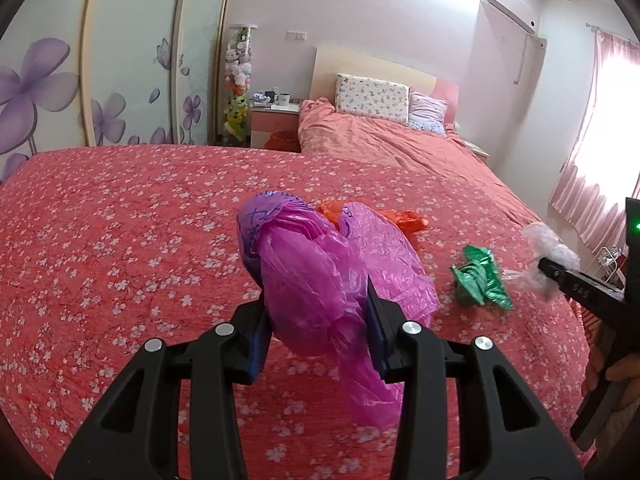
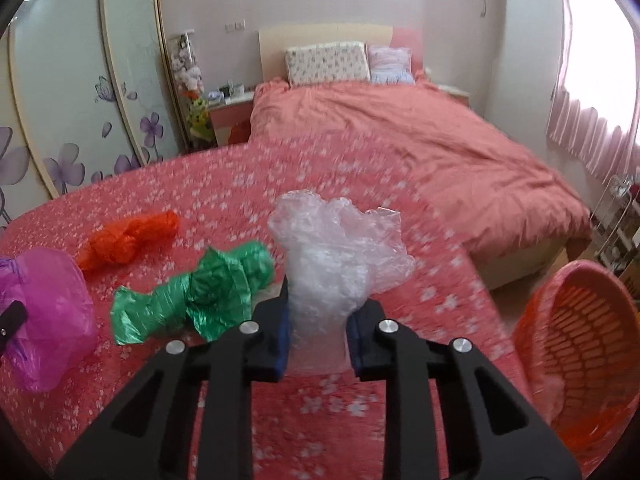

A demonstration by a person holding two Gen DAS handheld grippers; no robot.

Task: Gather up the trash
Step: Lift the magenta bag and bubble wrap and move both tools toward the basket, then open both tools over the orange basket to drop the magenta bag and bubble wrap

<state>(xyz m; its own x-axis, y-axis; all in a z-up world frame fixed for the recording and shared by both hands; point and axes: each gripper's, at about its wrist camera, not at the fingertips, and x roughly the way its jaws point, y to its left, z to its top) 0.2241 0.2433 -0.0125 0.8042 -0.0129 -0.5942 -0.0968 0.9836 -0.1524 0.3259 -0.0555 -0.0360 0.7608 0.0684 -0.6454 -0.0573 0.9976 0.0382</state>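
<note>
My left gripper [image 1: 318, 322] is shut on a crumpled purple plastic bag [image 1: 320, 272] and holds it above the red flowered cloth [image 1: 120, 240]. The purple bag also shows in the right wrist view [image 2: 48, 312] at the far left. My right gripper [image 2: 318, 330] is shut on a wad of clear plastic wrap [image 2: 336, 256]; it shows in the left wrist view [image 1: 546, 266] at the right edge. A crumpled green bag [image 2: 200, 296] and an orange bag [image 2: 128, 240] lie on the cloth. The green bag [image 1: 480, 276] and orange bag [image 1: 404, 218] show in the left wrist view too.
An orange-pink plastic basket [image 2: 580, 336] stands on the floor off the cloth's right edge. A bed with a salmon quilt [image 2: 380, 128] lies behind. A wardrobe with purple flowers [image 1: 60, 92] lines the left wall. A nightstand [image 1: 276, 120] is beside the bed.
</note>
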